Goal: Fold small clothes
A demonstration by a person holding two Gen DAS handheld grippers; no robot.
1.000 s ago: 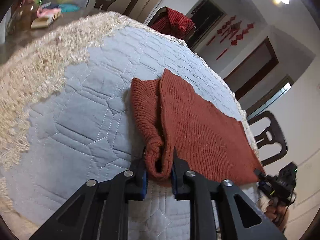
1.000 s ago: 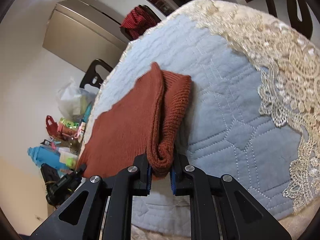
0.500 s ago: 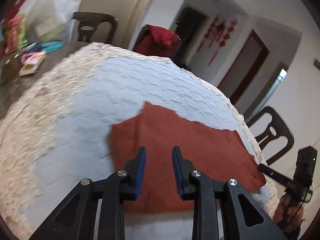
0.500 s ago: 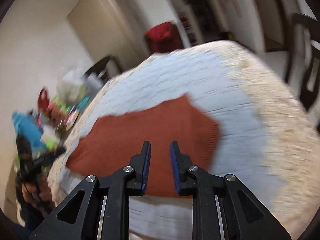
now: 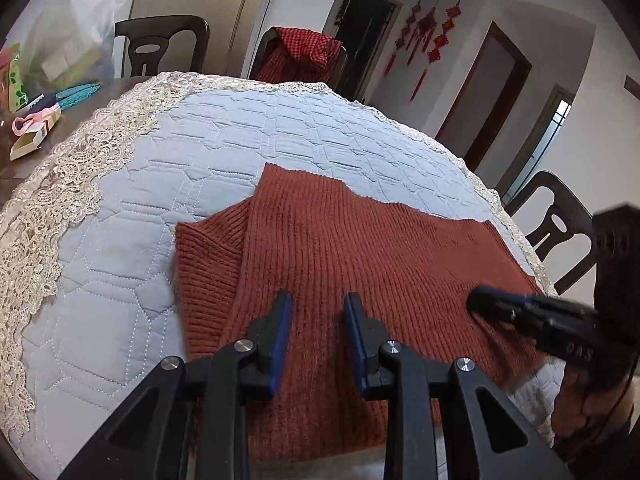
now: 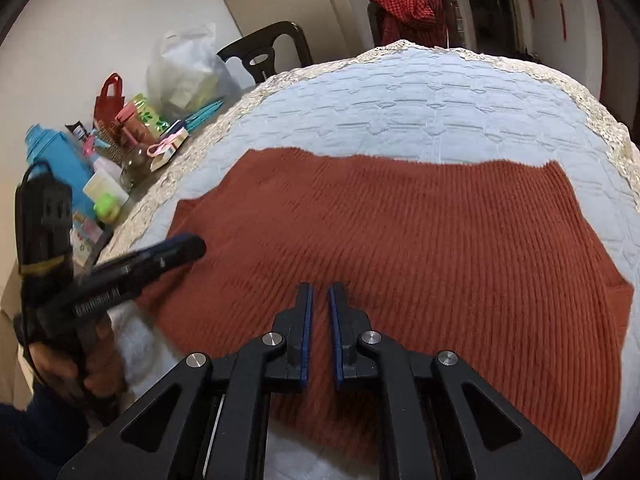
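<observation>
Nearest in both wrist views, the rust-red knitted sweater (image 5: 360, 248) lies flat on the quilted blue-grey cover of the bench (image 5: 132, 208), right under both tongs and running away from them toward the far side. Its long axis goes left to right across the bench; in the left wrist view a sleeve (image 5: 208, 264) is folded in along the left edge.

The left tongs (image 5: 316, 304) hover over the near-left part of the knit, jaws apart, nothing between them. The right tongs (image 6: 320, 292) sit over the near middle with the blue pads almost together, having just been closing, and no fabric is caught in the slit. My read: the right side of the sweater is the right hand's job, the left sleeve edge the left hand's.

Farther off on the left, a white plastic bag (image 6: 188, 72) holds pale boxes, and a small open carton (image 5: 34, 140) lies beside it; its contents are not visible. Beyond, a chair (image 5: 160, 46) stands at the far rim.
</observation>
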